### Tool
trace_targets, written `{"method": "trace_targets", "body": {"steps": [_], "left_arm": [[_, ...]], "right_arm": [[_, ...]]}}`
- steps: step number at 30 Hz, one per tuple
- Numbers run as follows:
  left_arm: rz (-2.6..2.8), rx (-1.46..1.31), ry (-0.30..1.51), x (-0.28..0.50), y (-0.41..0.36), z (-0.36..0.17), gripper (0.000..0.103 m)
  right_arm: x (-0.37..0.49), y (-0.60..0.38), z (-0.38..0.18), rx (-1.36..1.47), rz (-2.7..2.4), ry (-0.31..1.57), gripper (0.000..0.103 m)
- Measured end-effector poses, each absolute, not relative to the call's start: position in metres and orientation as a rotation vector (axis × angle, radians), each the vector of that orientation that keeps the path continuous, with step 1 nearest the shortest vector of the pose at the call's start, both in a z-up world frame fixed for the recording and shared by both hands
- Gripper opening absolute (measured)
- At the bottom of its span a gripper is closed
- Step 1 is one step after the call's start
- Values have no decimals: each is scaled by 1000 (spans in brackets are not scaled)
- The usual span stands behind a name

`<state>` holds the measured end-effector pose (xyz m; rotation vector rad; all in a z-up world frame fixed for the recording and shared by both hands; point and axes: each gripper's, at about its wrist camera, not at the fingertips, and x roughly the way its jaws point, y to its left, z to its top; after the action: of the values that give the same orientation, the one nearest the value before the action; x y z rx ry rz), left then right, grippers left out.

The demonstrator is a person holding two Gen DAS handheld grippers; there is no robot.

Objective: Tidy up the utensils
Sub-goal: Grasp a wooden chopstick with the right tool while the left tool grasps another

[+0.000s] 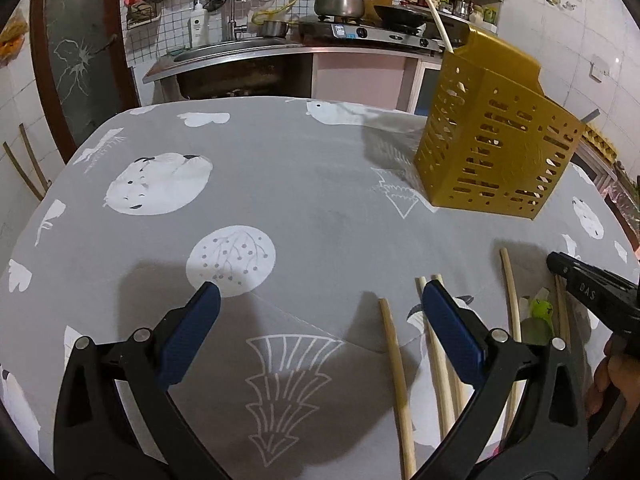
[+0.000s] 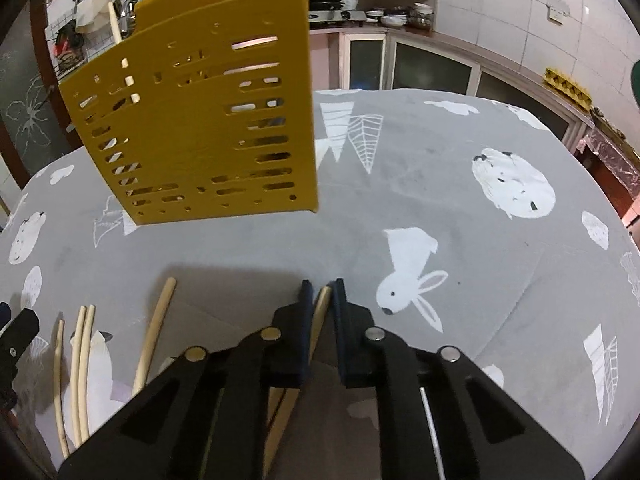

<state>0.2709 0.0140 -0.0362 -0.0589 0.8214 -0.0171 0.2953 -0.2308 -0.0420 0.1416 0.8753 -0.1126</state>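
Note:
A yellow perforated utensil holder [image 1: 496,140] stands on the grey printed tablecloth, with a chopstick [image 1: 438,20] sticking out of it; it also shows in the right wrist view [image 2: 200,120]. Several wooden chopsticks [image 1: 394,364] lie on the cloth at the near right, also in the right wrist view [image 2: 82,360]. My left gripper [image 1: 320,300] is open and empty just left of them. My right gripper [image 2: 322,296] is shut on a wooden chopstick [image 2: 320,312], low over the cloth in front of the holder. It shows at the left wrist view's right edge [image 1: 580,284].
A green and white object [image 1: 538,312] lies among the chopsticks by the right gripper. Behind the table are a sink [image 1: 224,48], a stove with a pot [image 1: 340,0] and shelves. The table edge curves near on both sides.

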Motion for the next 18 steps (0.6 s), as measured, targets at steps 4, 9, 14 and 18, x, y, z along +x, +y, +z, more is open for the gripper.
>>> {"method": "trace_targets", "body": {"steps": [4, 9, 14, 18], "left_arm": [[-21, -64, 831, 269, 12, -37, 97], [-38, -63, 875, 270, 6, -44, 90], [-31, -25, 901, 270, -2, -53, 78], [-6, 12, 916, 271, -11, -59, 76]], "right_arm": [[292, -240, -42, 184, -70, 868, 8], [287, -240, -42, 168, -50, 863, 8], [285, -239, -43, 164, -51, 859, 8], [285, -238, -43, 153, -56, 858, 8]]}}
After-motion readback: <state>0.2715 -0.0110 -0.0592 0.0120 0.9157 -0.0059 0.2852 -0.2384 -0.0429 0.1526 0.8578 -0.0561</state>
